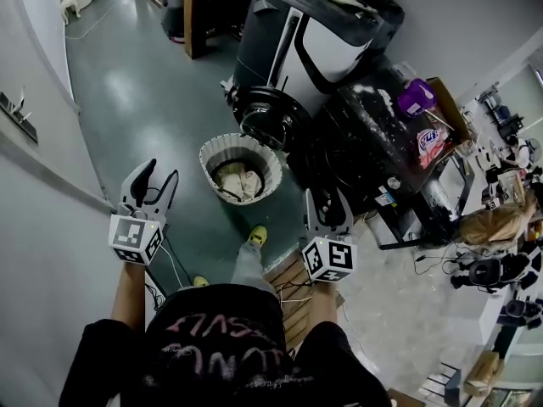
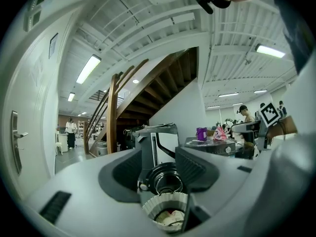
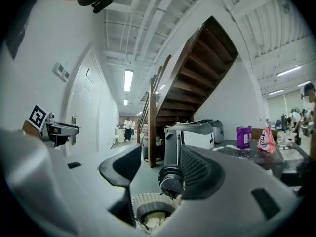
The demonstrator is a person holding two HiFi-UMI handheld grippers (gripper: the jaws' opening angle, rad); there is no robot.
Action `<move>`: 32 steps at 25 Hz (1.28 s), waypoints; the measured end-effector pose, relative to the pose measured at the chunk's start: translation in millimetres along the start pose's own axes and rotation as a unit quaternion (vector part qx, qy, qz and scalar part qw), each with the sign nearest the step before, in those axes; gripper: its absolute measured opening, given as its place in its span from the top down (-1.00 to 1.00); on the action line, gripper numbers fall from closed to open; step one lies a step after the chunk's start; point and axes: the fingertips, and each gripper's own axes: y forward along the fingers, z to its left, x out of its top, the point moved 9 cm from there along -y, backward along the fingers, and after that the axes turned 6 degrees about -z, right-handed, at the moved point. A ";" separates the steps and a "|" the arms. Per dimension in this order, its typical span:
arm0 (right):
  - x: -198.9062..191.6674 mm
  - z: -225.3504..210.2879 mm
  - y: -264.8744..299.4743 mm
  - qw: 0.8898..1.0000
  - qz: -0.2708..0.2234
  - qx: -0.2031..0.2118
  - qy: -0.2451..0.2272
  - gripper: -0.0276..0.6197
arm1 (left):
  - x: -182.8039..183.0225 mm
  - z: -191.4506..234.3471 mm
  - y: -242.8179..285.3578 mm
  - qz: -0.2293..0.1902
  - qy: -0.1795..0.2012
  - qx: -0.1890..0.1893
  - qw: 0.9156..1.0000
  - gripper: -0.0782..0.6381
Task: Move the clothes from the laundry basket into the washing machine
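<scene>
A white ribbed laundry basket stands on the floor ahead of me with pale clothes inside. Just beyond it is the washing machine, its round door swung open toward the basket. My left gripper is held to the left of the basket, open and with nothing between its fingers. My right gripper hovers to the basket's right, also open and holding nothing. In the left gripper view the basket and machine show between the jaws; the right gripper view frames the basket and door likewise.
A black table right of the machine carries a purple container and a pink bag. A wall runs along the left. Cables and a wooden pallet lie near my feet. A wooden staircase rises behind.
</scene>
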 end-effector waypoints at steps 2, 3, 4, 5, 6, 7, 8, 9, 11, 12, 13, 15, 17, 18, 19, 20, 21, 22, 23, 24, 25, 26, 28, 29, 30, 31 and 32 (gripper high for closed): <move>-8.2 -12.6 19.4 1.000 0.003 0.001 0.007 0.16 | -6.1 1.4 21.7 0.007 0.000 -0.001 1.000 0.19; -13.1 -21.1 30.4 1.000 0.008 0.003 0.010 0.16 | -8.8 1.2 35.3 0.011 0.000 -0.001 1.000 0.19; -18.4 -31.1 41.9 1.000 0.013 0.004 0.014 0.15 | -11.8 0.0 50.5 0.016 0.000 -0.002 1.000 0.19; -24.3 -43.1 54.4 1.000 0.018 0.005 0.017 0.15 | -15.4 -2.2 68.0 0.021 0.001 -0.004 1.000 0.19; -31.0 -56.7 68.6 1.000 0.021 0.005 0.021 0.15 | -19.8 -4.3 88.1 0.026 0.004 -0.007 1.000 0.19; -38.2 -70.5 84.0 0.999 0.022 0.003 0.025 0.15 | -24.7 -5.3 110.1 0.029 0.005 -0.008 1.000 0.19; -45.7 -83.0 98.8 0.999 0.024 0.001 0.027 0.15 | -29.8 -5.1 131.0 0.032 0.005 -0.008 0.999 0.19; -52.7 -93.3 111.2 0.999 0.028 0.001 0.029 0.15 | -35.1 -4.6 148.3 0.037 0.001 -0.007 0.999 0.19; -64.7 -109.5 131.3 0.999 0.040 0.004 0.032 0.15 | -45.4 -3.7 173.8 0.048 -0.006 -0.003 0.999 0.19; -69.9 -117.6 142.0 0.998 0.046 0.007 0.036 0.15 | -49.8 -3.5 186.1 0.054 -0.006 -0.001 0.998 0.19; -74.5 -126.5 153.6 0.998 0.051 0.010 0.041 0.15 | -53.2 -3.7 199.6 0.062 -0.005 0.001 0.998 0.19; -81.9 -144.5 177.1 0.997 0.062 0.020 0.051 0.15 | -57.8 -7.0 227.2 0.079 -0.002 0.003 0.997 0.19; -88.2 -161.1 200.1 0.995 0.073 0.032 0.058 0.15 | -61.5 -12.4 253.6 0.098 0.007 0.001 0.995 0.19; -91.7 -169.0 211.3 0.994 0.077 0.038 0.061 0.15 | -63.4 -15.0 266.5 0.108 0.014 -0.001 0.994 0.19; -95.7 -176.5 221.9 0.994 0.082 0.042 0.063 0.15 | -65.3 -17.8 279.0 0.116 0.019 -0.003 0.993 0.19; -100.3 -183.4 231.8 0.993 0.087 0.046 0.066 0.15 | -67.0 -20.7 290.5 0.121 0.021 -0.005 0.992 0.19; -105.4 -189.3 240.6 0.992 0.093 0.051 0.070 0.15 | -68.9 -23.4 300.7 0.124 0.021 -0.008 0.992 0.19; -110.6 -193.8 248.3 0.991 0.099 0.056 0.072 0.15 | -71.4 -25.6 309.4 0.128 0.021 -0.011 0.991 0.19; -115.8 -196.9 254.2 0.990 0.106 0.061 0.074 0.15 | -74.7 -27.3 316.7 0.134 0.023 -0.016 0.991 0.19; -120.9 -199.1 258.5 0.989 0.112 0.065 0.077 0.14 | -78.6 -28.8 323.0 0.141 0.025 -0.022 0.989 0.19; -125.5 -201.1 261.8 0.988 0.118 0.068 0.079 0.14 | -82.6 -30.1 328.5 0.150 0.029 -0.027 0.988 0.19; -129.7 -202.9 264.8 0.987 0.124 0.069 0.081 0.14 | -86.4 -31.0 333.7 0.158 0.032 -0.032 0.986 0.19; -136.6 -205.2 270.7 0.985 0.133 0.068 0.086 0.14 | -92.4 -30.8 343.2 0.172 0.033 -0.039 0.984 0.19; -139.4 -204.9 273.5 0.985 0.136 0.067 0.088 0.14 | -95.4 -29.6 347.3 0.177 0.031 -0.042 0.983 0.19; -141.9 -203.9 276.0 0.984 0.138 0.066 0.091 0.14 | -98.9 -27.9 351.1 0.178 0.030 -0.048 0.982 0.18; -144.1 -202.2 278.3 0.984 0.139 0.065 0.095 0.14 | -102.5 -25.7 354.9 0.178 0.028 -0.055 0.982 0.18; -146.3 -200.1 280.3 0.983 0.140 0.063 0.098 0.14 | -105.6 -23.3 359.0 0.178 0.028 -0.061 0.982 0.18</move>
